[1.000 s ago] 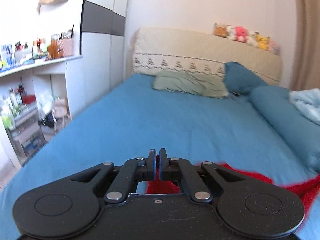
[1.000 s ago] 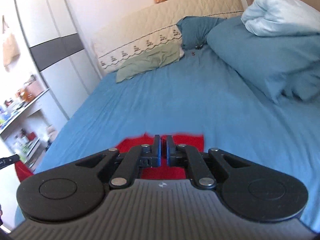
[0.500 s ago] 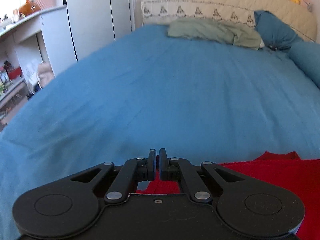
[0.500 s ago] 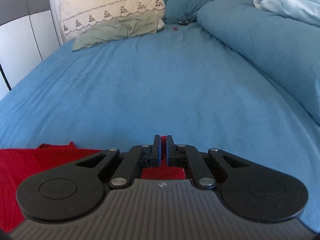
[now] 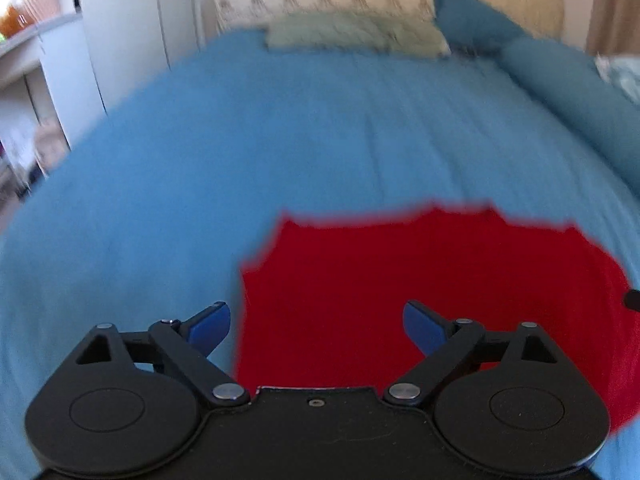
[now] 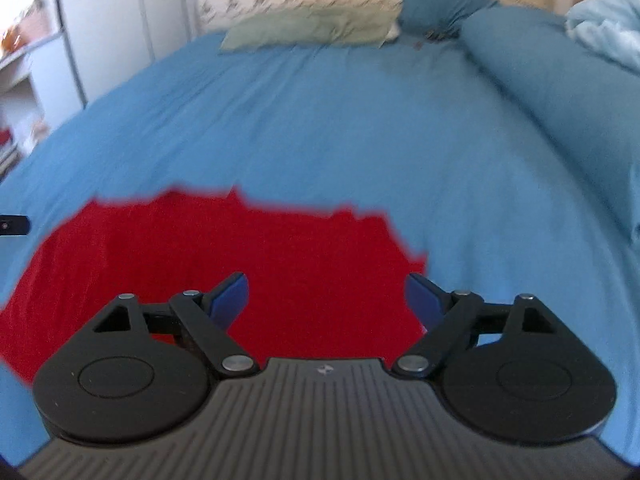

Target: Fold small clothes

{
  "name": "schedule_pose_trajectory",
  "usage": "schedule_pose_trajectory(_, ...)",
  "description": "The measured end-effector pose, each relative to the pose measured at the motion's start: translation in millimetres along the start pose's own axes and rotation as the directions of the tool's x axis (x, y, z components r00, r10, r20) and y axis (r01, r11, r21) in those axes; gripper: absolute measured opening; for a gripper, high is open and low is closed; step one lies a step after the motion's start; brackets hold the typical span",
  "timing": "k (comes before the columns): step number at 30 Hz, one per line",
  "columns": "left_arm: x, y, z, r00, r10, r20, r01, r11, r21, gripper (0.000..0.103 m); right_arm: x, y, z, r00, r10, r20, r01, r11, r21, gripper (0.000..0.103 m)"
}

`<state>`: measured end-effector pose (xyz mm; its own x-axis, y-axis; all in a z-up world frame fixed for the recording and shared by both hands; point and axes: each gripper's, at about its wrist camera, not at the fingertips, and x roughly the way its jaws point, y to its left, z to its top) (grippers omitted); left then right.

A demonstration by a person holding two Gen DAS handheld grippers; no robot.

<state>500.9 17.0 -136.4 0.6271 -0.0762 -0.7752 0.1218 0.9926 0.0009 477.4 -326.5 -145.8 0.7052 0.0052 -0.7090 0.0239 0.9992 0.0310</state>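
A small red garment (image 5: pixel 420 288) lies flat on the blue bed sheet (image 5: pixel 280 140). It also shows in the right wrist view (image 6: pixel 248 256). My left gripper (image 5: pixel 316 324) is open and empty above the garment's left edge. My right gripper (image 6: pixel 326 300) is open and empty above the garment's right edge. Both views are blurred by motion.
A green pillow (image 5: pixel 352 36) and a dark blue pillow (image 5: pixel 472 20) lie at the headboard. A rolled blue duvet (image 6: pixel 560 76) with a pale blue blanket (image 6: pixel 608 28) runs along the right. White wardrobe (image 5: pixel 132 28) and shelves stand left of the bed.
Both grippers have opened and let go of the red garment, which now lies spread on the sheet. Both have pulled back and lifted slightly.
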Motion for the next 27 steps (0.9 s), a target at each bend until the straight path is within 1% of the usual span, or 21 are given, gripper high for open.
schedule_pose_trajectory(3,18.0,-7.3,-30.2,0.997,-0.023,-0.076,0.024,1.0,0.008,0.096,16.5,10.5,-27.7,0.997,-0.016,-0.078,0.017,1.0,0.01,0.101)
schedule_pose_trajectory(4,23.8,-10.2,-40.3,0.996,-0.014,-0.09,0.017,1.0,0.026,0.096,24.0,10.3,-35.9,0.994,-0.022,-0.103,0.025,0.999,0.025,0.101)
schedule_pose_trajectory(5,26.1,-12.7,-47.0,0.996,-0.005,-0.085,0.009,0.999,0.046,0.096,30.8,9.7,-42.1,0.992,-0.019,-0.125,0.024,0.999,0.04,0.102)
schedule_pose_trajectory(6,25.7,-13.7,-50.1,0.998,-0.003,-0.067,0.006,0.998,0.057,0.098,34.4,7.7,-47.3,0.993,-0.014,-0.119,0.021,0.998,0.053,0.103)
schedule_pose_trajectory(7,25.9,-13.9,-50.7,0.998,-0.003,-0.062,0.006,0.998,0.057,0.098,35.0,6.1,-50.0,0.995,-0.011,-0.099,0.018,0.998,0.063,0.103)
schedule_pose_trajectory(11,17.0,-18.3,-44.0,0.997,0.018,-0.07,-0.014,0.998,0.061,0.098,32.7,10.8,-49.2,0.995,-0.006,-0.104,0.011,0.999,0.045,0.103)
schedule_pose_trajectory(15,-13.5,-35.2,-30.7,0.999,0.006,-0.036,-0.002,0.995,0.099,0.099,1.5,0.0,-41.6,0.998,-0.002,-0.065,0.004,1.0,0.029,0.103)
schedule_pose_trajectory(16,-22.3,-39.9,-28.5,1.0,-0.001,-0.029,0.004,0.994,0.105,0.1,-7.4,-5.8,-40.5,0.998,-0.002,-0.066,0.004,1.0,0.029,0.103)
schedule_pose_trajectory(18,-35.7,-53.6,-30.6,0.999,-0.048,-0.017,0.049,0.991,0.122,0.101,-20.5,-17.0,-40.2,0.996,0.0,-0.092,0.003,0.999,0.033,0.103)
schedule_pose_trajectory(20,-40.9,-71.6,-34.2,0.996,-0.085,-0.03,0.089,0.986,0.142,0.101,-28.3,-26.6,-46.7,0.991,0.002,-0.135,0.004,0.999,0.048,0.103)
schedule_pose_trajectory(24,-34.1,-104.5,-39.4,0.991,-0.116,-0.062,0.125,0.979,0.162,0.101,-31.0,-40.8,-63.3,0.985,-0.012,-0.173,0.024,0.998,0.065,0.103)
schedule_pose_trajectory(27,-25.4,-127.3,-44.6,0.988,-0.138,-0.075,0.15,0.971,0.189,0.101,-30.2,-48.4,-74.7,0.985,0.016,-0.173,0.003,0.994,0.109,0.092)
